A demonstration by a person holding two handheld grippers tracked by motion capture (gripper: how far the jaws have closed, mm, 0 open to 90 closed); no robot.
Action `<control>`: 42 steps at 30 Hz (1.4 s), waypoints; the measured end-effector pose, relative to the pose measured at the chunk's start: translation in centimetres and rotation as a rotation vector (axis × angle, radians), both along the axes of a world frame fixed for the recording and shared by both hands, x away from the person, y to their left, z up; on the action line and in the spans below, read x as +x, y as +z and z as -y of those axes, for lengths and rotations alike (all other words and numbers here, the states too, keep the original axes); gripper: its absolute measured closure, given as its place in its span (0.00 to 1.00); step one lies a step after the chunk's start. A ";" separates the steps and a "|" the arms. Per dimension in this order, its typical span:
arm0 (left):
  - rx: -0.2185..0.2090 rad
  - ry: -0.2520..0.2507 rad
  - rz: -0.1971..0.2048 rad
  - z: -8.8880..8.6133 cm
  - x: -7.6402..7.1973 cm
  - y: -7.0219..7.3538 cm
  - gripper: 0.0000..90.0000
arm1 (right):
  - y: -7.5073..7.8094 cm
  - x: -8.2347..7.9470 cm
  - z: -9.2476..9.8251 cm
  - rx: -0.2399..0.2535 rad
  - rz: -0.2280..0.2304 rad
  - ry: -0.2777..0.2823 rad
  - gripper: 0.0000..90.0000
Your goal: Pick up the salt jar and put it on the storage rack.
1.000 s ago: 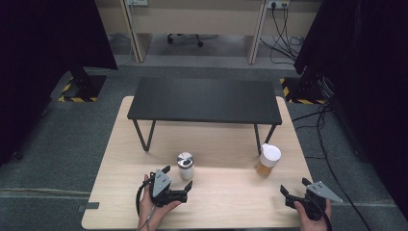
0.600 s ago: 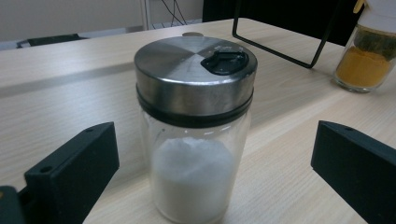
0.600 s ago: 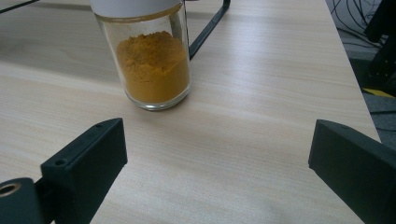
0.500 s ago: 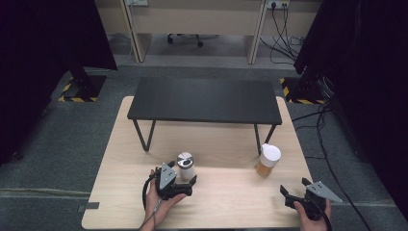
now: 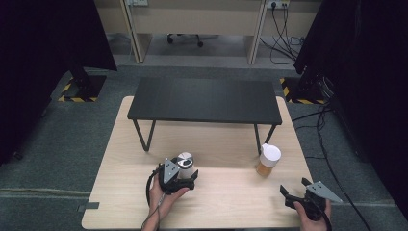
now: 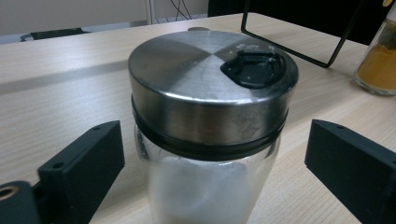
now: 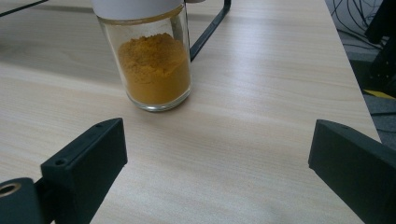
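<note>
A glass jar with a steel lid point(image 5: 185, 162) point(image 6: 210, 88) holds white powder and stands on the wooden table point(image 5: 226, 202). My left gripper point(image 5: 185, 177) point(image 6: 212, 158) has a jaw on either side of it; the jaws have just been closing, and a gap still shows on each side. To the right stands a second jar with orange powder and a white lid point(image 5: 267, 161) point(image 7: 154, 70) point(image 6: 379, 60). Near the front right edge, my right gripper point(image 5: 294, 187) point(image 7: 217, 154) is open and empty, a short way from the orange jar.
A low black metal-legged shelf point(image 5: 204, 98) stands across the back half of the table, its legs point(image 7: 210, 28) close behind both jars. Cables point(image 5: 332, 168) run along the floor to the right. Dark curtains flank the scene.
My left gripper has slid forward to the steel-lidded jar, which now stands between its jaws. The right gripper and both jars have stayed where they were.
</note>
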State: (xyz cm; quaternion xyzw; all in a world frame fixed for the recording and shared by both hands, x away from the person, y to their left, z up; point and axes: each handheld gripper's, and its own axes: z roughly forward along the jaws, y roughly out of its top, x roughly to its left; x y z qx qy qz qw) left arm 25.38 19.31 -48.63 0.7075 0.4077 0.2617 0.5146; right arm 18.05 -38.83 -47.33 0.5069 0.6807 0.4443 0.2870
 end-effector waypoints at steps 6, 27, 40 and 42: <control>-0.009 0.012 -0.012 0.1 0.0 -0.3 0.14 | 0.0 0.0 0.0 -0.004 -0.001 0.002 0.05; -0.029 0.037 0.016 0.3 0.0 -1.0 0.33 | 0.0 0.2 0.3 0.018 -0.007 0.012 0.06; -0.028 0.042 0.013 0.2 -0.3 -0.7 0.33 | -0.1 0.2 0.4 0.023 -0.005 0.013 0.06; -0.030 0.038 0.016 -0.2 -0.7 -0.2 0.34 | -0.1 0.2 0.5 0.025 -0.006 0.013 0.06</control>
